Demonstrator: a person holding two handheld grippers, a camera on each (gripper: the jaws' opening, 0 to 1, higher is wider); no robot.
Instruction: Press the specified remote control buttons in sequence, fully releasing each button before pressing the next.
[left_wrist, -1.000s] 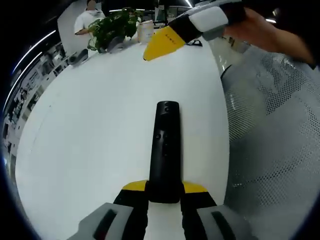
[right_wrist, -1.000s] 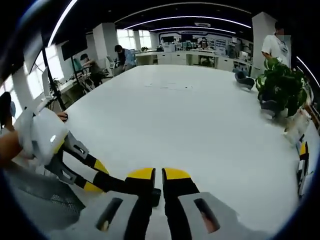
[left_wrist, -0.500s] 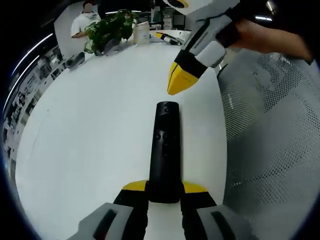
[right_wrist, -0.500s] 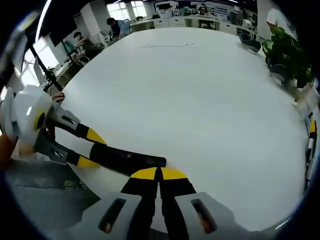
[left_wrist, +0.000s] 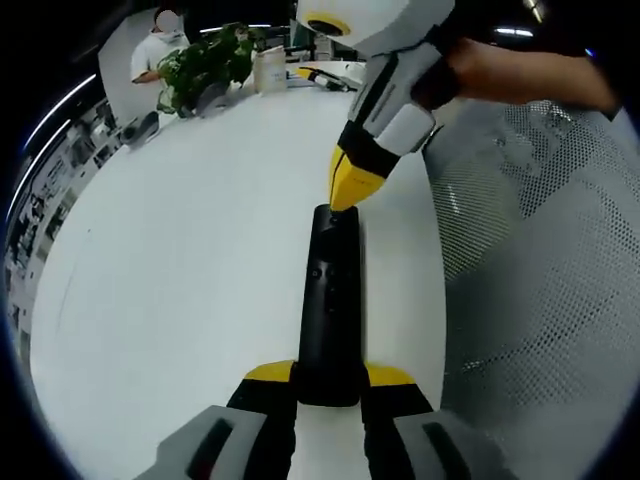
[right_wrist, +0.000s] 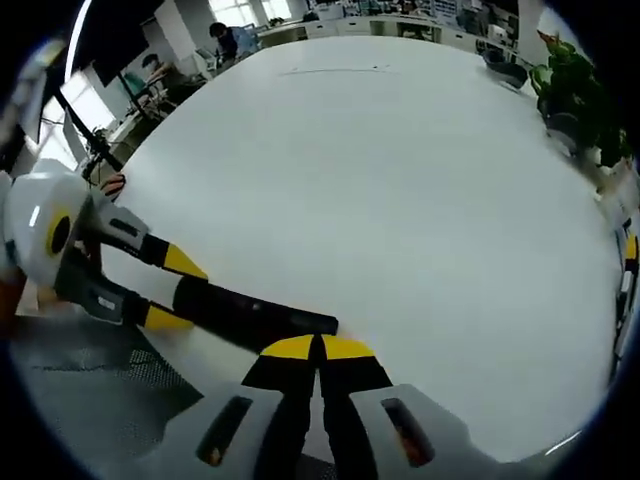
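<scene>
Left gripper view looks along a broad, smooth white table (left_wrist: 180, 260) with a curved edge, a grey mesh chair back (left_wrist: 540, 300) off to the right of the jaws, and a leafy potted plant (left_wrist: 200, 65) far ahead at the table's far side. Lying straight out from the left gripper (left_wrist: 330, 385) is the remote control (left_wrist: 330, 300) — a long, slim, matte black bar with small buttons near its middle — its near end clamped between the yellow-tipped jaws, which are closed onto its sides. The right gripper (left_wrist: 350, 185) comes down from above with its jaws together in a single yellow wedge, the tip touching or just over the remote's far end. Right gripper view shows its own jaws (right_wrist: 318, 350) pressed together on nothing, the remote's end (right_wrist: 300, 322) just beyond their tips. A press on a button at the far end seems to be in hand; next the tip should lift fully clear before moving nearer the left gripper for the following button — whether the button is depressed cannot be told.
</scene>
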